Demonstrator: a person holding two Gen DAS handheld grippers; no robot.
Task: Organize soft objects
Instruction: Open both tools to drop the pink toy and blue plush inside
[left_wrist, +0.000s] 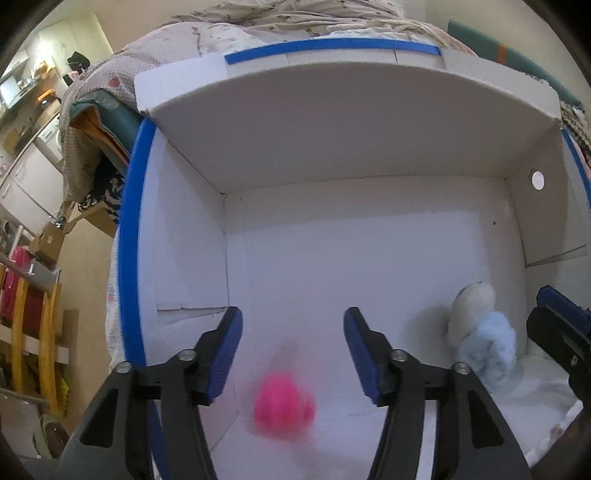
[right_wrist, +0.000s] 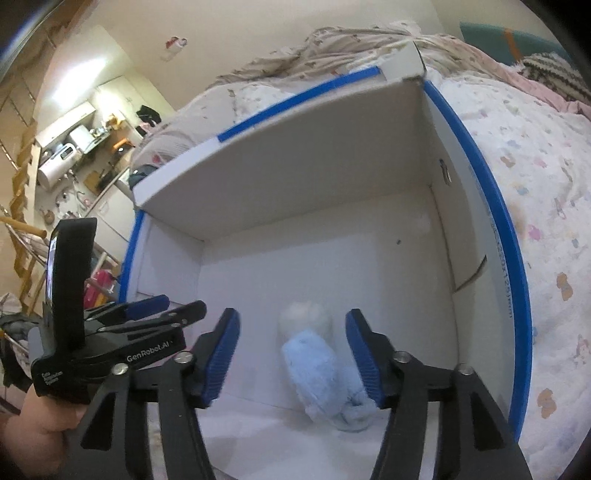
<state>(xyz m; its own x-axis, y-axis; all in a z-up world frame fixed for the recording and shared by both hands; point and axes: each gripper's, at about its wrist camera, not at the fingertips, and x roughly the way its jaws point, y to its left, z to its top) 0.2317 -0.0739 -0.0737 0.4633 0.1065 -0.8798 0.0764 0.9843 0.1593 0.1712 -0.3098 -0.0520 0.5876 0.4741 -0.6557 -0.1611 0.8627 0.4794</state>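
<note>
A white cardboard box (left_wrist: 332, 122) with blue-taped rims lies open toward me on a bed. My left gripper (left_wrist: 293, 332) is open inside it. A blurred pink fluffy toy (left_wrist: 282, 404) is below and between its fingers, free of them. A light-blue and white plush toy (left_wrist: 480, 332) sits at the box's right side. In the right wrist view my right gripper (right_wrist: 291, 332) is open with the plush toy (right_wrist: 314, 362) between its fingers, untouched. The left gripper (right_wrist: 147, 317) shows at the left there, and the right gripper's fingertips (left_wrist: 557, 317) show at the left wrist view's right edge.
The box wall (right_wrist: 461, 221) stands at the right, with a patterned quilt (right_wrist: 535, 184) beyond it. Piled bedding (left_wrist: 258, 22) lies behind the box. A kitchen area (right_wrist: 81, 147) and wooden rails (left_wrist: 22, 325) are far left.
</note>
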